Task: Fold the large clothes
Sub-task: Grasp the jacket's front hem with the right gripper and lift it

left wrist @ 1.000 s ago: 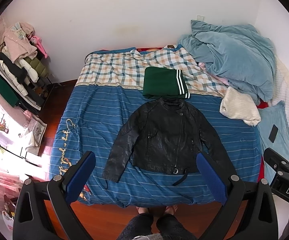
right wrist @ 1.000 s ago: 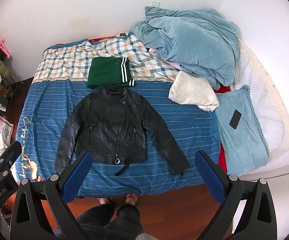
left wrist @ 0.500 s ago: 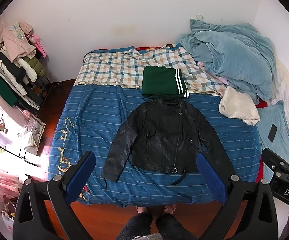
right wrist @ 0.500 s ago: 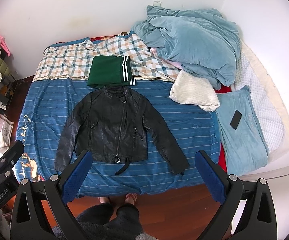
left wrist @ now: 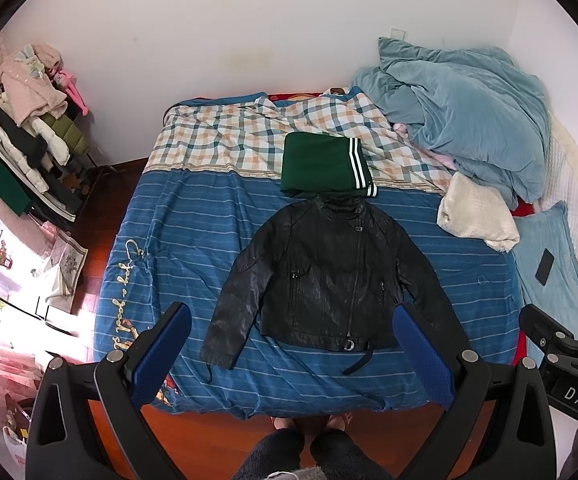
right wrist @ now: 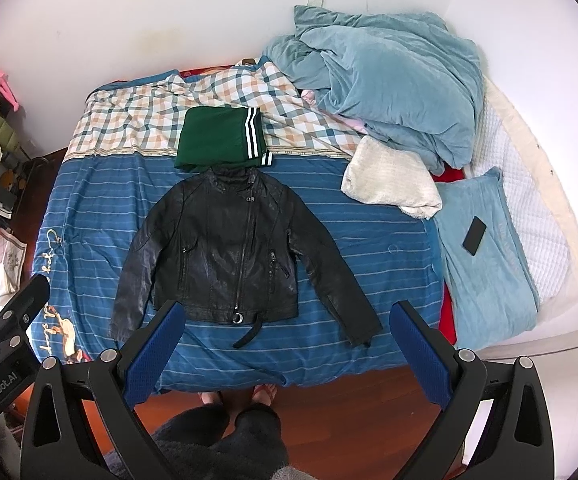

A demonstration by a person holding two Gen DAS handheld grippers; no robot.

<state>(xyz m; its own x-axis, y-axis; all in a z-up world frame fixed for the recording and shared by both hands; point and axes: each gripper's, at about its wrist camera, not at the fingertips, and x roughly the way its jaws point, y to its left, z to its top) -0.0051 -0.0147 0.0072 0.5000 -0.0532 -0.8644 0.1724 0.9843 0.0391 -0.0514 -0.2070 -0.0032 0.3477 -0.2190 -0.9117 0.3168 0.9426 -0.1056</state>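
— Blue striped bed as the folding surface, cleared in the middle, presumably to give a big garment room to lie flat.

— And the heap of pale blue duvet?

— Bunched up by the far wall, seemingly shoved aside with the cream blanket to free that space.

— Location of the black leather jacket?

— Spread front-up near the foot of the bed, zipped, collar away from the feet, hem and loose belt strap toward them, sleeves angled outward and down. Laid out like that most likely so each sleeve can be brought across the chest first.

— Green folded garment with white stripes?

— Just beyond the collar, touching or slightly under it; probably a finished piece parked clear of the work.

— Left claw?

— Wide apart, empty, held high over the hem, touching nothing.

— Right claw?

— Likewise spread wide, gripping nothing, hovering above the bed edge. Both raised probably for an overview before reaching for the sleeves.

— Smallest item?

— Dark phone on the light blue pillow, well apart from the jacket.
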